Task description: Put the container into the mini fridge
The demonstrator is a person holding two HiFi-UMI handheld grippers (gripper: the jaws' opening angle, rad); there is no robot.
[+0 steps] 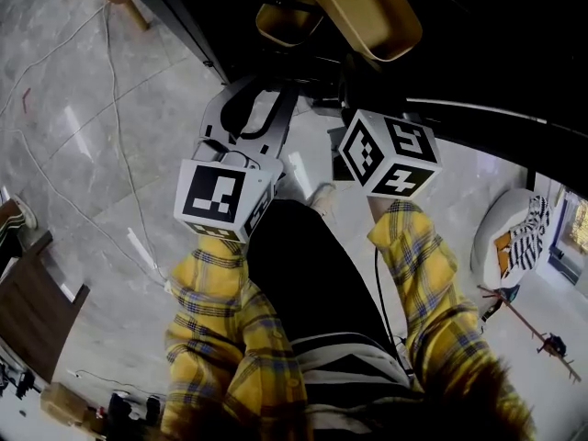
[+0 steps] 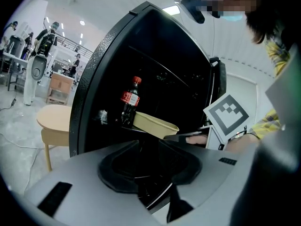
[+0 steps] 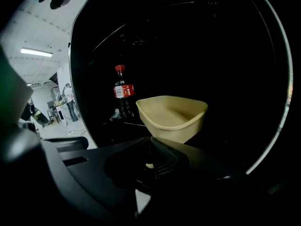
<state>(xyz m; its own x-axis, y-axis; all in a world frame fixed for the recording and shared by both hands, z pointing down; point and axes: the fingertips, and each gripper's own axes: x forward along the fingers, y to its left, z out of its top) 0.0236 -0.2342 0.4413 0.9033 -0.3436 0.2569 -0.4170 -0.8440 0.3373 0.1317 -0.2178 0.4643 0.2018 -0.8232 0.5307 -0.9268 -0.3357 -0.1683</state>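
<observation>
A beige, tub-shaped container (image 3: 171, 117) hangs in the dark open mouth of the mini fridge (image 3: 221, 55). My right gripper (image 3: 150, 161) is shut on its near rim. Inside, a cola bottle (image 3: 122, 95) stands upright on a shelf to the container's left. The left gripper view shows the same container (image 2: 155, 125) beside the bottle (image 2: 129, 102), with the right gripper's marker cube (image 2: 228, 117) behind it. My left gripper (image 2: 153, 182) is low in front of the fridge (image 2: 155, 55). Its dark jaws stand close together, and something dark with a shiny edge lies between them. In the head view the container (image 1: 367, 7) is at the top.
A round beige table (image 2: 54, 117) stands on the marble floor left of the fridge. Thin cables (image 1: 115, 154) trail over the floor. Dark wooden furniture (image 1: 32, 301) is at the lower left, and a white rounded object (image 1: 510, 237) is at the right. People and equipment (image 2: 42, 46) are far behind.
</observation>
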